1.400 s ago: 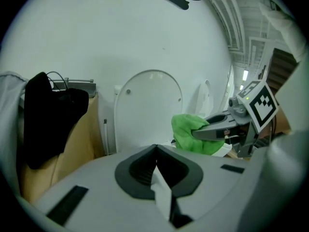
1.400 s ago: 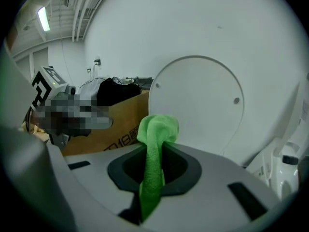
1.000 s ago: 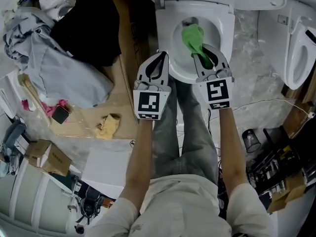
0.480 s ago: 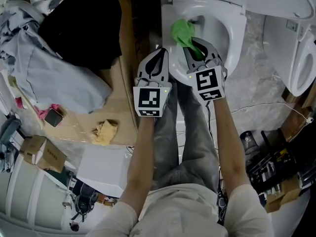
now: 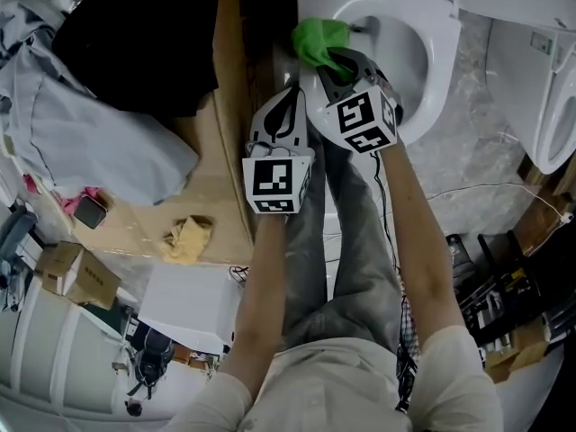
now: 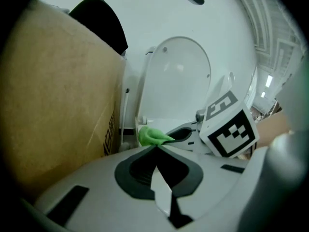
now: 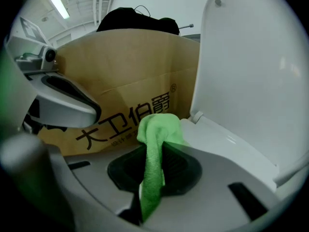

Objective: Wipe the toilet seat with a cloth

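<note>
Two hand-held grippers: the left hand-held gripper (image 5: 292, 104) and the right hand-held gripper (image 5: 340, 59) are hovering side by side at the near-left edge of the toilet seat (image 5: 443, 57).
Right hand-held gripper: its jaws are clamping the green cloth (image 5: 317, 39), and a strip of it is running down between them.
Green cloth: its bunched end is lying on the left rim of the toilet seat, toward the hinge end.
Left hand-held gripper: its jaws are sitting together, gripping nothing, just off the seat's near-left edge.
Toilet lid (image 7: 251, 71): standing raised behind the toilet seat.
Cardboard box (image 5: 229, 142): standing just left of the toilet seat.
Black garment (image 5: 135, 43): lying farther left of the toilet seat, beyond the box.
Yellow rag (image 5: 184, 237): lying well to the near-left of the toilet seat.
</note>
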`<state>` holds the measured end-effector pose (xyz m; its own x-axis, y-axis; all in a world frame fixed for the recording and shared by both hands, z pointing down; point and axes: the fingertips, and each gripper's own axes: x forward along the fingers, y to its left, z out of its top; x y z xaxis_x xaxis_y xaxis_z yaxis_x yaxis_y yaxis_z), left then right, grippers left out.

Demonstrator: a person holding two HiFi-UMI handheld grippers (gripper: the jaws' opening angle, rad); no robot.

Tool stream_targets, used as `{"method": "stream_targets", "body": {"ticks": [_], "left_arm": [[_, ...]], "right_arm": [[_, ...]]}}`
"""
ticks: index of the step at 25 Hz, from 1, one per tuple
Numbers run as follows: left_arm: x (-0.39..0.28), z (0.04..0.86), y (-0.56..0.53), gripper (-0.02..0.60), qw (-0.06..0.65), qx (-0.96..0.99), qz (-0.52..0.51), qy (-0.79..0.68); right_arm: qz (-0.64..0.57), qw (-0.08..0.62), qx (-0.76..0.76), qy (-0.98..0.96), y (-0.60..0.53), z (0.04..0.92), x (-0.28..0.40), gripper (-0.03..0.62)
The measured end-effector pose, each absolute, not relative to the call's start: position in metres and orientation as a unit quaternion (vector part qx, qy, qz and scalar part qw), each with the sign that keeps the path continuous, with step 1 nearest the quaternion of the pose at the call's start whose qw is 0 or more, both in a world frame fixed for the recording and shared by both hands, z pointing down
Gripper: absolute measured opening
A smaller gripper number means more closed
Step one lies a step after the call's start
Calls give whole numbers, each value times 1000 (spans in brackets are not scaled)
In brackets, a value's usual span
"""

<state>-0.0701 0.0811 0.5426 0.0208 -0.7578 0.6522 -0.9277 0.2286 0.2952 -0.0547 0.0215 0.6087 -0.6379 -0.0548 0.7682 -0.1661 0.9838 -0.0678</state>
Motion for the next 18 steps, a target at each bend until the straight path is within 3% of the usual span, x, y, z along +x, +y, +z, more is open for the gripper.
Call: {"method": "stream_targets", "body": {"ticks": [18], "left_arm": [[-61, 549, 108, 12, 389, 593, 114, -696]], "right_arm": [[84, 453, 22, -887, 52, 647, -52, 44]]}}
